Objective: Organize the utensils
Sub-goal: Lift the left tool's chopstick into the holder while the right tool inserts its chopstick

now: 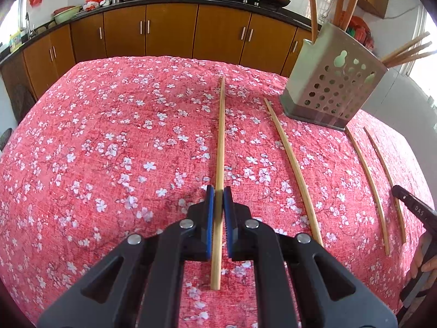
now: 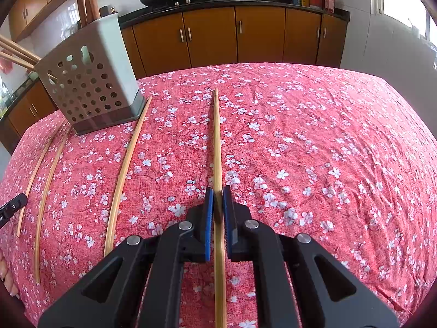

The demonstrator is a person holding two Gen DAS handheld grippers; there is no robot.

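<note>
**Both tongs pinch a chopstick beside the perforated holder**

We take the utensil holder (image 1: pixel 331 87) as our landmark: a grey, square-sided caddy with round holes punched through its walls, standing upright on the red floral tablecloth (image 1: pixel 109 150). Several wooden utensils (image 1: pixel 341 2) rise from its top, and a few more sticks lean out over its side.

The chopsticks are pale, plain bamboo, long and slim, tapering toward the far end. In the left wrist view, the left gripper (image 1: pixel 218 205) has its blue pads pressed together on one chopstick (image 1: pixel 220 142). This stick runs straight out between the fingers, its near end passing back beneath the jaws and its tip pointing toward the cabinets, well to the left of the holder. A second loose chopstick (image 1: pixel 292 172) lies on the cloth between the held one and the holder, its far end just short of the holder's base. Two more chopsticks (image 1: pixel 377 188) lie side by side on the holder's other flank, starting near its base.

In the right wrist view, the right gripper (image 2: pixel 218 205) is likewise closed on a chopstick (image 2: pixel 217 142), which runs lengthwise between the pads, to the right of the holder. Whether the two held sticks are lifted off the cloth or resting on it we cannot tell.
</note>
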